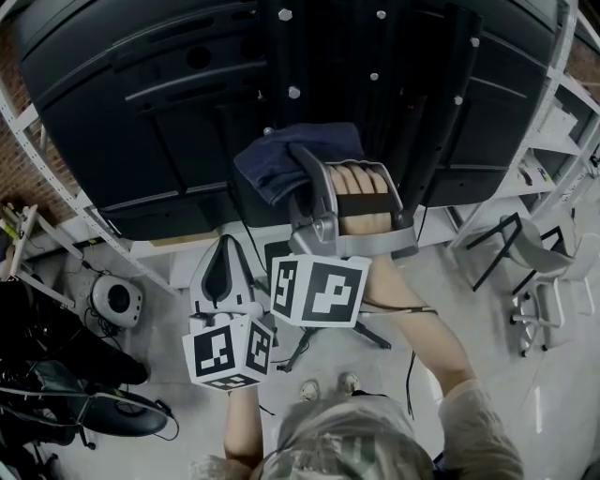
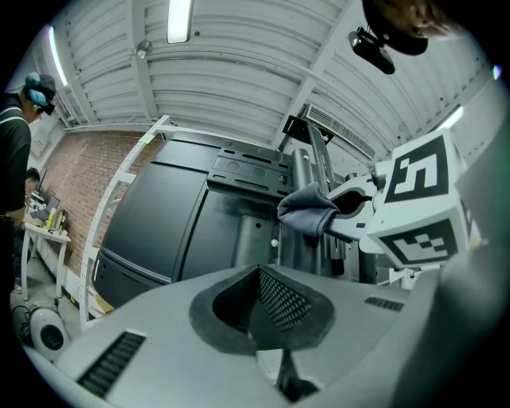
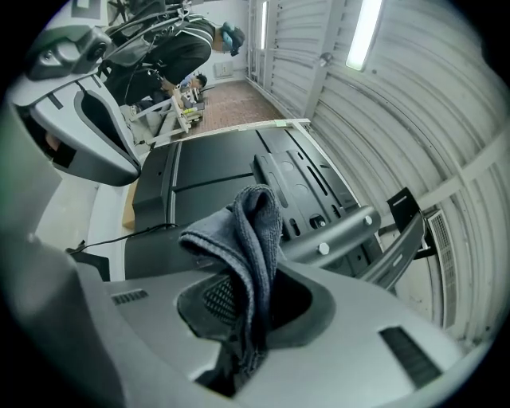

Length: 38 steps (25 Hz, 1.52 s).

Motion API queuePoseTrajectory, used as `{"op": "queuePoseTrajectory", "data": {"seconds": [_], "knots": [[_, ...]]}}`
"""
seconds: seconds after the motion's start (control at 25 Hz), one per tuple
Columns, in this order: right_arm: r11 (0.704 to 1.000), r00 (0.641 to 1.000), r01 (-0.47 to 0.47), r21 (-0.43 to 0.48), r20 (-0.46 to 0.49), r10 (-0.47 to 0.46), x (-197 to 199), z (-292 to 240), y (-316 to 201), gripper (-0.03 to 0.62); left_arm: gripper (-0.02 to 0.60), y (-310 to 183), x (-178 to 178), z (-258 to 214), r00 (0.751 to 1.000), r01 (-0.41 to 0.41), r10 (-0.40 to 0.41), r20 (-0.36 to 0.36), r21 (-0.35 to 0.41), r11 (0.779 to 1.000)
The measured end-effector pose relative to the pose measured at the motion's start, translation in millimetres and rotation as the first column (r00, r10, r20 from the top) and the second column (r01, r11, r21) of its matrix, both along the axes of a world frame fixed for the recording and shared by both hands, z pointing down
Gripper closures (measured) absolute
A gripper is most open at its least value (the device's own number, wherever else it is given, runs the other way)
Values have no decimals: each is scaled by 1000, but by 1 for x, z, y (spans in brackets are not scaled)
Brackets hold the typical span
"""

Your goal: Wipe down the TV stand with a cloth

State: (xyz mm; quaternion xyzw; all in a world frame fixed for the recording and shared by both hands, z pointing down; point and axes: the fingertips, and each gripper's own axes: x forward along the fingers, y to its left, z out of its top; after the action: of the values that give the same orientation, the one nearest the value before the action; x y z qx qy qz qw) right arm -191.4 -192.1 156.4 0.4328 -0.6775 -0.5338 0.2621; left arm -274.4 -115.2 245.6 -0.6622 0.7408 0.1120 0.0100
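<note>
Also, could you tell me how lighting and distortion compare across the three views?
Head view: dim, the black TV back low in contrast. Left gripper view: heavy fisheye, ceiling lamp blown out. Right gripper view: same fisheye, cloth sharp, vignetted corners.

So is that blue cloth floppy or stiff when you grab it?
Probably floppy: the cloth folds and droops where the right gripper pinches it. Likely light too, since one pinch holds the whole bunch up. Its ribbed weave probably grips, so it shouldn't slip easily.
</note>
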Motion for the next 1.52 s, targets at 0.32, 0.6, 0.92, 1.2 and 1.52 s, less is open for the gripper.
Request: {"op": "queuePoseTrajectory", "data": {"seconds": [0.32, 0.6, 0.92, 1.2, 1.52], "knots": [[998, 1000, 3, -58, -10, -4, 1, 32, 1, 537, 566, 2, 1, 11, 1000, -1, 0, -8, -24, 1000], [994, 1000, 4, -112, -17, -6, 3, 60, 2, 537, 566, 1, 4, 20, 1000, -5, 4, -12, -38, 999], [985, 999, 8, -173, -32, -13, 6, 91, 3, 537, 566, 2, 2, 29, 1000, 3, -3, -14, -44, 999], [974, 999, 2, -227, -43, -12, 6, 118, 4, 536, 566, 3, -3, 45, 999, 10, -12, -35, -72, 997], [959, 998, -4, -284, -57, -13, 7, 147, 4, 537, 566, 1, -1, 59, 999, -1, -3, -36, -99, 995]]}}
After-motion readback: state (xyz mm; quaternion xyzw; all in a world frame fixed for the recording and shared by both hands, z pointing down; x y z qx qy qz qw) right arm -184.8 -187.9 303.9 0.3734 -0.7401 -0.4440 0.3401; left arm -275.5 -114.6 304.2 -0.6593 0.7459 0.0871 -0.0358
